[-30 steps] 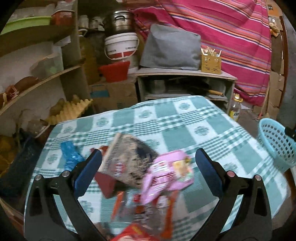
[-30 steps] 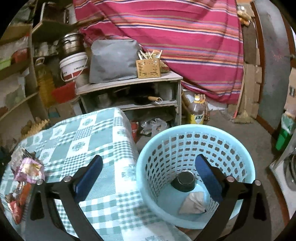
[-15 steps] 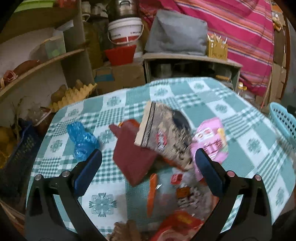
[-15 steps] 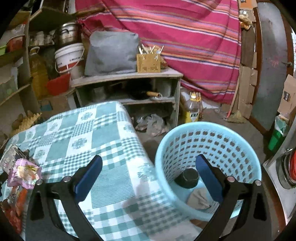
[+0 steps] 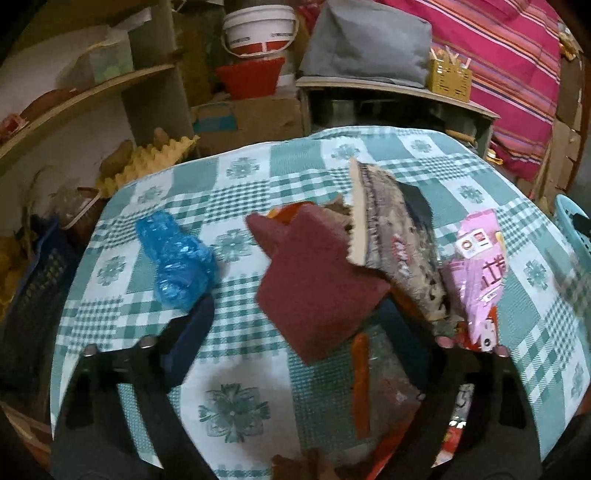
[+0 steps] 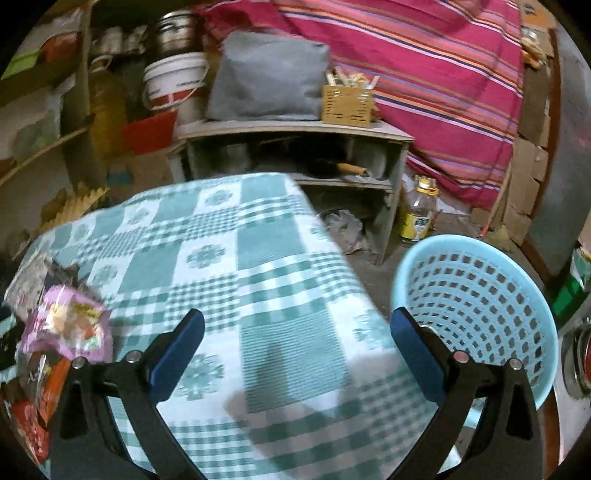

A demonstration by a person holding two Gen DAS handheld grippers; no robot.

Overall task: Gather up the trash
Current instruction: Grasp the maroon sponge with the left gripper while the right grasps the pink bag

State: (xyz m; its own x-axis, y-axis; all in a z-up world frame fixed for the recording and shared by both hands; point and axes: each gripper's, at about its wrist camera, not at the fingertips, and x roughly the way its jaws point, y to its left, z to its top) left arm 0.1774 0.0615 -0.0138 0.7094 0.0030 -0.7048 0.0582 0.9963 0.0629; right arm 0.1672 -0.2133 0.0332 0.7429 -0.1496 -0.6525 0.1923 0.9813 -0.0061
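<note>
A cluttered storeroom with shelves, a white bucket (image 5: 260, 27) and a striped pink cloth (image 6: 424, 66) is lying behind a table (image 5: 236, 184) covered in a green-and-white check cloth, and the trash is lying heaped toward the table's near right part as the left wrist view shows it. The left gripper (image 5: 295, 332) is pointing down over that heap with its jaws closing; a flat maroon piece (image 5: 314, 280) is sitting between them, its long axis running from the far left toward the near right, but the pads are not pressing on it yet and the right finger is partly hidden under the wrappers. Just to its right a grey-brown torn packet (image 5: 399, 251) is overlapping it, with a pink wrapper (image 5: 480, 273) beyond, near the table's right edge; a crumpled blue bag (image 5: 173, 258) is lying apart toward the left edge. The right gripper (image 6: 297, 354) is hovering over the bare right side of the table with its fingers spread wide and nothing between them, and the light blue basket (image 6: 480, 295) is standing on the floor just off the right edge. The left hand is clearly the nearer one to the heap, the right the nearer to the basket.
</note>
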